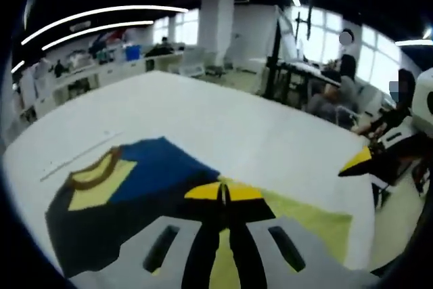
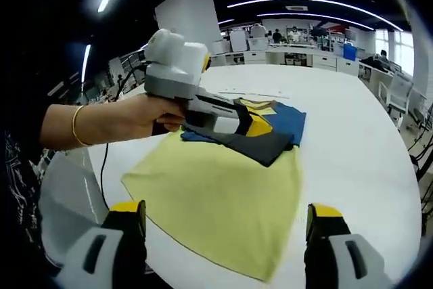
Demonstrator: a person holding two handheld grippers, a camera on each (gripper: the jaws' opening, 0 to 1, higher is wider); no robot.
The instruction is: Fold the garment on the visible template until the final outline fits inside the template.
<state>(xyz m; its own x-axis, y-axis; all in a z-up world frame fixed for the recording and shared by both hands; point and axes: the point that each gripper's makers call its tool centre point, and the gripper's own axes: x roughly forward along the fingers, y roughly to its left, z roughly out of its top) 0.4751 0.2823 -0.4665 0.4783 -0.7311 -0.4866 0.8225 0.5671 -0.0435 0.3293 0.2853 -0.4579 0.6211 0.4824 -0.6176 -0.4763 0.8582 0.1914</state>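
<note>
The garment (image 2: 230, 167) is colour-blocked: pale yellow-green at 6 o'clock, dark navy and bright blue toward 12, with a mustard-brown collar. The surface (image 2: 352, 140) is plain white. Each tool, left (image 1: 223, 194) and right (image 2: 226, 225), is grey with yellow-and-black tips.

A white table (image 2: 352, 147) carries the garment (image 2: 223, 194) (yellow, navy and blue), spread flat.

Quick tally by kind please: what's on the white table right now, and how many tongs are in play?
Garments: 1, the blue, black and yellow garment
Yellow sheets under it: 1, the yellow template
Tongs: 2, left tongs shut over the garment, right tongs open
Tables: 1, white table
Total: 5
</note>
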